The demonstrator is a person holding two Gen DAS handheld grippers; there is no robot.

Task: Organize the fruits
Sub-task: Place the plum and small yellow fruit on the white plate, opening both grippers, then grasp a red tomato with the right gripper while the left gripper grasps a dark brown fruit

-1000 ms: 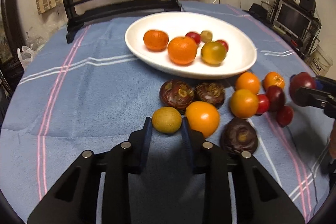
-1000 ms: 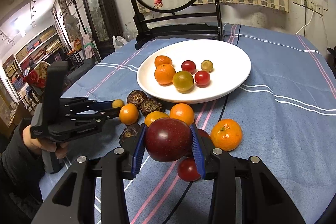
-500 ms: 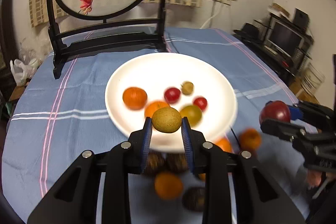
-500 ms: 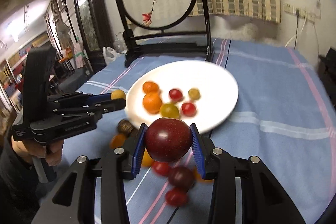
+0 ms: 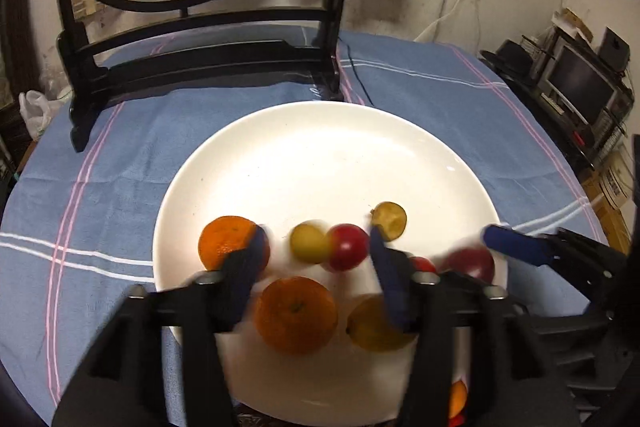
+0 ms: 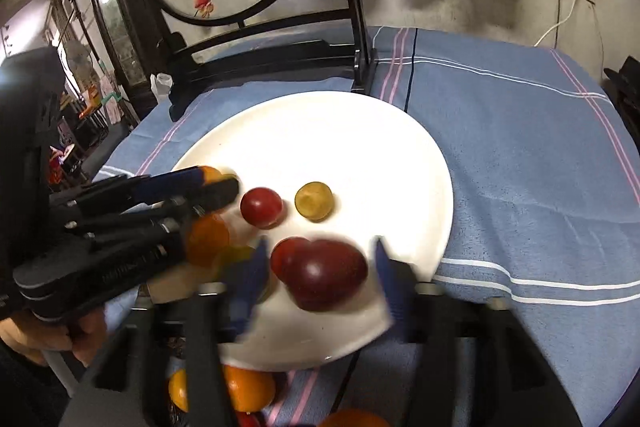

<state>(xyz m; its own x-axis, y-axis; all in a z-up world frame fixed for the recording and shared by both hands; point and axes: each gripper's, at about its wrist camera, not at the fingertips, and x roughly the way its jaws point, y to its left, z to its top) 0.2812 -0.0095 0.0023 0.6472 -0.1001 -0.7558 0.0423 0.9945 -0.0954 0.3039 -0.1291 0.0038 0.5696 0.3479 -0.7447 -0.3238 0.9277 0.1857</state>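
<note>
Lying free on the white plate (image 6: 400,155), the dark red plum (image 6: 326,273) sits between the right gripper (image 6: 320,279)'s parted fingers, which half a second ago pinched it in the air. At the plate's 7 o'clock, the yellow-green fruit (image 5: 309,242) rests just beside a red cherry tomato (image 5: 348,247), dropped from the left gripper (image 5: 316,267), whose fingers also stand spread and empty. Both deliveries look done. More oranges (image 6: 248,389) wait on the blue tablecloth (image 6: 520,167) at the plate's 6 o'clock, likely the next picks.
</note>
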